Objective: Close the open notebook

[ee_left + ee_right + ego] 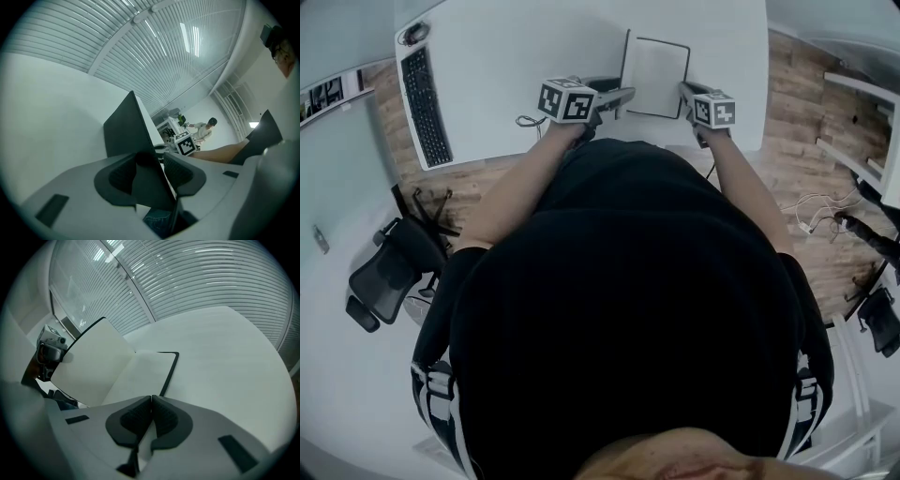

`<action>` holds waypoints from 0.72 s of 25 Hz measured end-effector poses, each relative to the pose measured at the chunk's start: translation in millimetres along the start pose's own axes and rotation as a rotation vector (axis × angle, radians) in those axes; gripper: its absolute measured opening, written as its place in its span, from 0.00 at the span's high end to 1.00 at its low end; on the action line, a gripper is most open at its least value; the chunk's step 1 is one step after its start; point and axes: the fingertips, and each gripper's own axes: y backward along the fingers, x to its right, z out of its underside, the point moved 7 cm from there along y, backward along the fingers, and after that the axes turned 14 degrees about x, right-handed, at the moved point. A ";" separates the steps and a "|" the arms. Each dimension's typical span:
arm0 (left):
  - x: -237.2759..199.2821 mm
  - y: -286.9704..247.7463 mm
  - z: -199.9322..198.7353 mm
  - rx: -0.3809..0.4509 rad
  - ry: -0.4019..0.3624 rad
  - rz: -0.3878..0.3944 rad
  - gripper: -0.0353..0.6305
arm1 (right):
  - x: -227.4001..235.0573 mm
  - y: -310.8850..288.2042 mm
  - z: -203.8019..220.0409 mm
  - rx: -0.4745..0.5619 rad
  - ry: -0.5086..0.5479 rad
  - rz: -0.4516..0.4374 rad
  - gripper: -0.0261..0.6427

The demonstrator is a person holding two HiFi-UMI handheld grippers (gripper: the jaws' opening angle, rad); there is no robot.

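Observation:
A notebook (pixel 658 75) lies open on the white table (pixel 516 56), its white pages showing. Its black left cover (pixel 123 131) stands lifted, nearly edge-on in the head view. That cover passes between the jaws of my left gripper (pixel 152 173), which are spread wide, with a gap at the right pad. In the right gripper view the left page (pixel 91 366) tilts up and the right page (pixel 140 373) lies flat. My right gripper (pixel 151 416) is shut at the near right edge of the notebook, with a strip of white page caught between its pads. The head view has the left gripper (pixel 623 94) and the right gripper (pixel 684 87) at the notebook's two near corners.
A black keyboard (pixel 425 94) and a mouse (pixel 415 33) lie at the table's left end. A thin cable (pixel 528 120) hangs at the near edge. An office chair (pixel 389 272) stands on the floor at left. A person (pixel 205 129) sits far off.

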 end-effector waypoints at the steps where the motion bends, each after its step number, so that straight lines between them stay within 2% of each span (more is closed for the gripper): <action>1: 2.3 -1.2 -2.9 0.006 0.001 0.011 0.65 | 0.0 -0.9 -0.2 0.002 -0.004 -0.003 0.90; 10: 11.9 -21.9 -5.1 -0.016 0.007 0.075 0.65 | 1.0 -1.6 -1.2 0.010 -0.025 -0.006 0.90; 15: 17.2 -29.4 -1.7 -0.021 0.018 0.097 0.65 | 6.8 2.5 -0.4 0.002 -0.097 -0.008 0.91; 18: 17.4 -30.5 -2.5 -0.023 0.020 0.108 0.65 | 5.7 1.2 -1.5 -0.002 -0.091 -0.007 0.91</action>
